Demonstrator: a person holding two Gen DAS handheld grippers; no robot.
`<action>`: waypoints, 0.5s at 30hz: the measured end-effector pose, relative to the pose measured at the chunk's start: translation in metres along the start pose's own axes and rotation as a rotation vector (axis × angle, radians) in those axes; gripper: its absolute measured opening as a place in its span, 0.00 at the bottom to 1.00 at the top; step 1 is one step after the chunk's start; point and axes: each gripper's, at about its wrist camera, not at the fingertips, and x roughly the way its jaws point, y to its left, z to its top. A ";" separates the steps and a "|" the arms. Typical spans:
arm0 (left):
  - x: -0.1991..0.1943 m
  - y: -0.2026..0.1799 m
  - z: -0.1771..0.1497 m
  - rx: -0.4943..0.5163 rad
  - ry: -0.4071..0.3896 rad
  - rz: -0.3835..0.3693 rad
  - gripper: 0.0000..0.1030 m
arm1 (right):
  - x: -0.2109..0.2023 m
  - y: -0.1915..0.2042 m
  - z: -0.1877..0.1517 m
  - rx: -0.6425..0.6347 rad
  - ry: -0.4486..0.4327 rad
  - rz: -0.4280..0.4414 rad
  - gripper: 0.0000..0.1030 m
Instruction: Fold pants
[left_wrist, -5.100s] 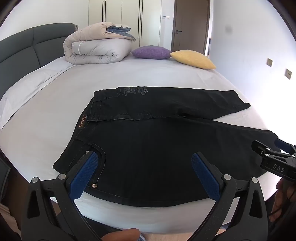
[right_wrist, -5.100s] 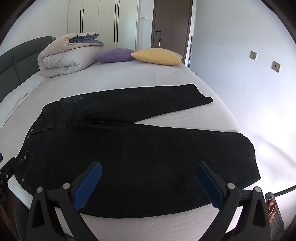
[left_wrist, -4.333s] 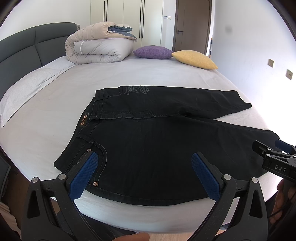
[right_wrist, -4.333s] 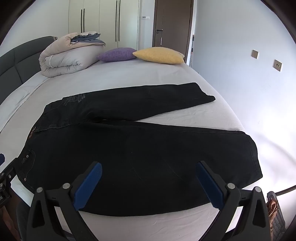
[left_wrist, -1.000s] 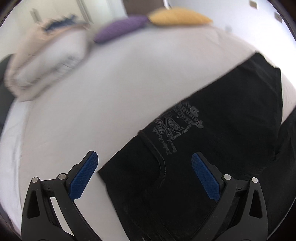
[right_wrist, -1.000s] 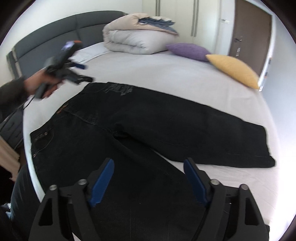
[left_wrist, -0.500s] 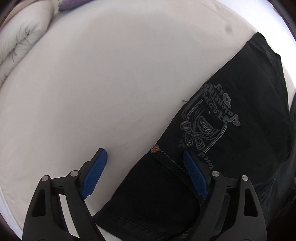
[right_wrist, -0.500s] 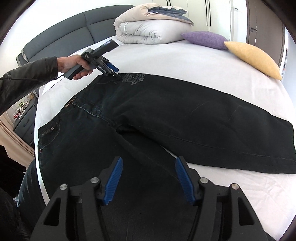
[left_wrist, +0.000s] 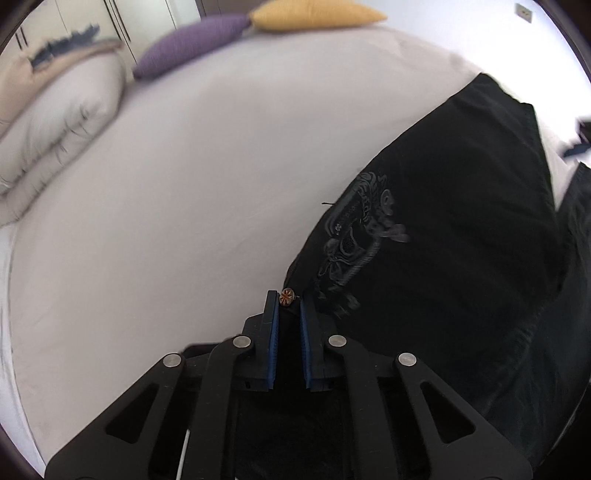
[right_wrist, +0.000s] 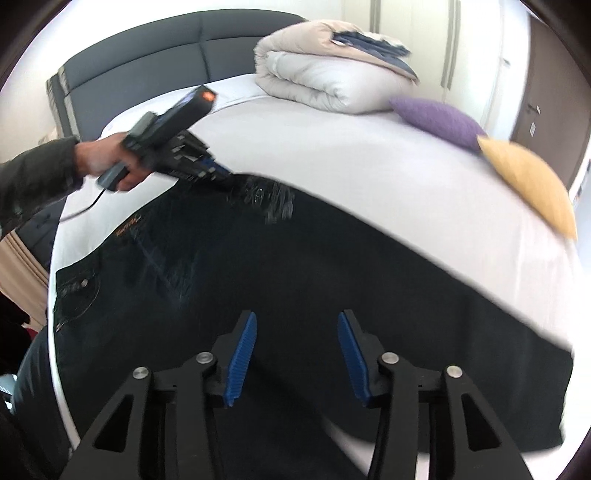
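Bed (right_wrist: 369, 177) w/ white sheet carries black jeans (right_wrist: 295, 280), spread flat, long axis running lower left to right edge of right wrist frame.

Left tool (left_wrist: 288, 301) nearer the waist: pinched nearly closed on waistband corner by the rivet (left_wrist: 286, 296), bottom centre of left wrist frame.

Right tool (right_wrist: 295, 332) over the leg fabric, jaws about half apart and closing, nothing btwn pads yet.

Right wrist view shows person's hand (right_wrist: 107, 162) on left tool at upper left; left wrist view shows grip close-up and the pocket embroidery (left_wrist: 360, 236).
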 end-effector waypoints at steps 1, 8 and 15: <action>-0.007 -0.002 -0.002 0.000 -0.021 0.008 0.09 | 0.007 0.001 0.011 -0.027 0.003 -0.006 0.47; -0.041 -0.031 -0.026 0.035 -0.113 0.069 0.09 | 0.069 0.022 0.087 -0.264 0.062 -0.076 0.47; -0.062 -0.014 -0.048 0.037 -0.128 0.067 0.09 | 0.125 0.031 0.117 -0.400 0.208 -0.053 0.44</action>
